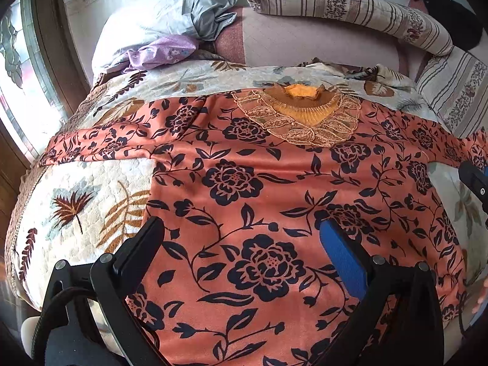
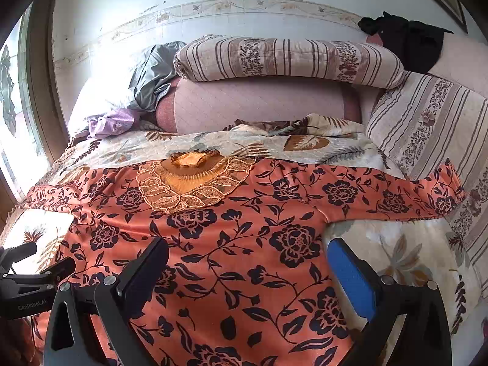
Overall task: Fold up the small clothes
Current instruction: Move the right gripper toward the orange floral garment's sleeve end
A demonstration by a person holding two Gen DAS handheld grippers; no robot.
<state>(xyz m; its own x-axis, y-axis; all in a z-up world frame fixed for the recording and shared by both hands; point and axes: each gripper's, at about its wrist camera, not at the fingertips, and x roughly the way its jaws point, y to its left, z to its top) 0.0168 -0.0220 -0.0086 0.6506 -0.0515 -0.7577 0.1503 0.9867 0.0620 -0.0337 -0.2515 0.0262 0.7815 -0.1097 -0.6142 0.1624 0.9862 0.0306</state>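
An orange blouse with dark flower print (image 1: 274,189) lies flat on the bed, front up, collar (image 1: 305,103) at the far side and both sleeves spread out. It also shows in the right wrist view (image 2: 238,244). My left gripper (image 1: 241,238) is open and empty above the blouse's lower left body. My right gripper (image 2: 248,262) is open and empty above the lower right body; its blue pad (image 2: 350,277) hangs over the blouse's right edge. Each gripper shows at the edge of the other's view.
A leaf-print quilt (image 2: 305,146) covers the bed. Striped bolsters (image 2: 289,58) and a pink cushion (image 2: 259,103) line the far side. Grey and purple clothes (image 1: 210,9) lie at the far left. A black garment (image 2: 405,39) sits at the far right. A window is on the left.
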